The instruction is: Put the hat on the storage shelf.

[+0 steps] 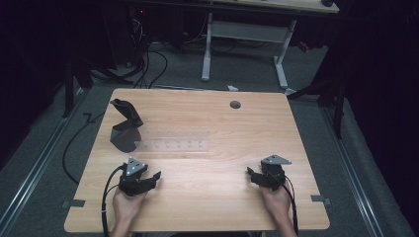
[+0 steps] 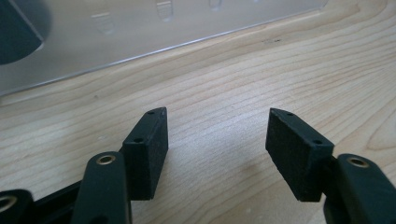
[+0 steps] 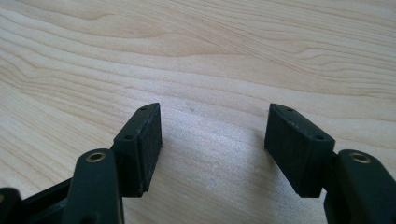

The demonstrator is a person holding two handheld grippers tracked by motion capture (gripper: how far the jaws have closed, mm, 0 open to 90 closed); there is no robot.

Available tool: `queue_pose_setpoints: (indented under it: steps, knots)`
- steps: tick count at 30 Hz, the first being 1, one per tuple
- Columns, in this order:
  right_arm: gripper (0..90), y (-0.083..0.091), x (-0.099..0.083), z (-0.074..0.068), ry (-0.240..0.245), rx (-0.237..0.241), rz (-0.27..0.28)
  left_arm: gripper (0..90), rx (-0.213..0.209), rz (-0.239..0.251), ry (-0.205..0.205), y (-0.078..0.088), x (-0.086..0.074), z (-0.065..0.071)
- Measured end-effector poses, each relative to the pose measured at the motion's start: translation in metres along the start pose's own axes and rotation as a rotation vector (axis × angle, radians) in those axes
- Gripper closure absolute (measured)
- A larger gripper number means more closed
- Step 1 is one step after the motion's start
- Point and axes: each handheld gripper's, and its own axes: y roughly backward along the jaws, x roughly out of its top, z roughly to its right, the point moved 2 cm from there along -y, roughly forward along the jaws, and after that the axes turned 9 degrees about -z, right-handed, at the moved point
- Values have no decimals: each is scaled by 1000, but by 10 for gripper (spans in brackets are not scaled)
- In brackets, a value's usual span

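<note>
The desk point(image 1: 212, 123) is pale wood with a smooth, faintly sheened grain. On it lies a clear, glossy plastic strip point(image 1: 173, 144) beside a dark matt folded piece point(image 1: 126, 128). The left gripper point(image 2: 217, 140) has black matt jaws faced with rough, grainy pads point(image 2: 294, 151).

Pale wood-grain table point(image 1: 207, 197); black grippers, left point(image 1: 148, 181) and right point(image 1: 258, 177); clear plastic strip point(image 1: 173, 144); dark grey stand point(image 1: 126, 126).

The table point(image 1: 207, 123) is brightly lit, its surroundings dark, the overhead picture soft.
</note>
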Motion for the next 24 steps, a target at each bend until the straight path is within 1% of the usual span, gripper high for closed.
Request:
queue_pose_setpoints:
  steps: [1, 4, 6, 7, 8, 9, 13, 16, 24]
  knots:
    - [370, 0, 0, 0, 0, 0, 0, 394, -4, 0, -5, -2, -1, 3]
    - [370, 0, 0, 0, 0, 0, 0, 391, 0, -12, -15, -5, -2, 5]
    - [370, 0, 0, 0, 0, 0, 0, 378, 22, -42, -51, -10, -6, 8]
    - [370, 0, 0, 0, 0, 0, 0, 368, 28, -53, -65, -12, -7, 10]
    - [370, 0, 0, 0, 0, 0, 0, 351, 28, -53, -65, -12, -7, 10]
    - [370, 0, 0, 0, 0, 0, 0, 351, 29, -59, -82, -12, -9, 11]
    - [370, 0, 0, 0, 0, 0, 0, 341, 27, -61, -77, -12, -9, 11]
    - [369, 0, 0, 0, 0, 0, 0, 315, 23, -65, -81, -12, -9, 11]
    - [364, 0, 0, 0, 2, 1, -1, 312, 22, -67, -77, -12, -9, 11]
